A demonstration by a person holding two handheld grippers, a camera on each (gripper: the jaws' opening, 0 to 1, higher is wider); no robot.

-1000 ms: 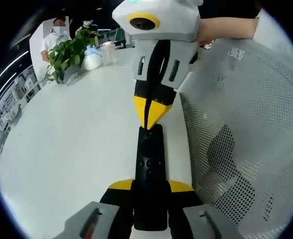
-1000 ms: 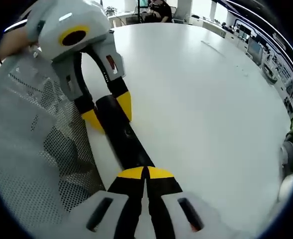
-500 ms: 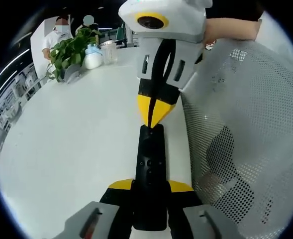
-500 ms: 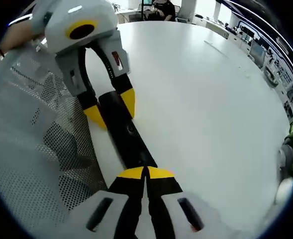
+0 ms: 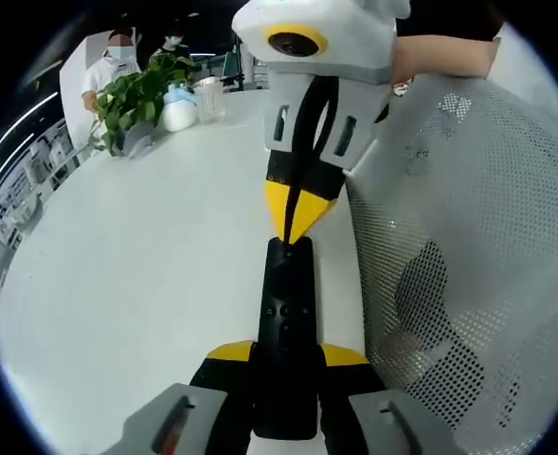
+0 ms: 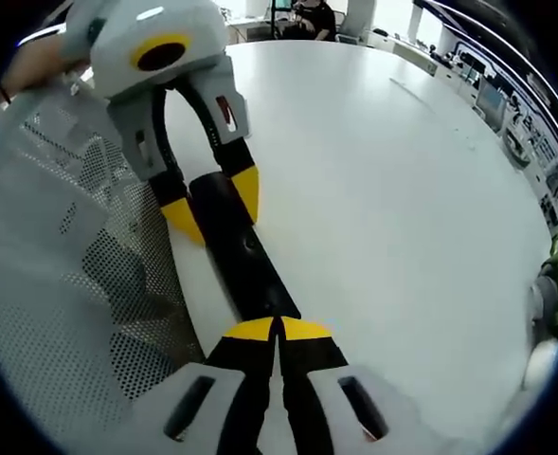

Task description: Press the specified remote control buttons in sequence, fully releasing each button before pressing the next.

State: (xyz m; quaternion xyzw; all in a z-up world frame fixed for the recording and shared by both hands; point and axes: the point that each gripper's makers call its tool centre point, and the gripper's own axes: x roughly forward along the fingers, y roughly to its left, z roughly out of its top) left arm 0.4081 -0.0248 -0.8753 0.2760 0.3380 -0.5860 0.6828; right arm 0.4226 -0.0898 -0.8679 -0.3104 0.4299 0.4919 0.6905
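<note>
Black remote control lies lengthwise on the white tabletop, close to the table edge that borders the white mesh chair back. Left gripper is clamped on the remote's near end: its yellow-tipped jaws sit on either side of the remote body, touching it. Seen from the right gripper view, the same left gripper holds the remote at the far end, jaws straddling it.

Right gripper has its jaws pressed together, yellow tips meeting with nothing between them, and the joined tip sits on the end of the remote nearest that camera. In the left gripper view the right gripper comes in from the top, closed tip pointing down at the remote's far end; whether it touches a button or just the casing, cannot tell. Small round buttons show on the remote's middle.

A forearm shows behind the right gripper, above the chair mesh.

Far corner of the tabletop: potted green plant, a white rounded container just beside it, and a clear jar-like container next to that; contents of both too small to tell. A person in white stands behind the plant.
</note>
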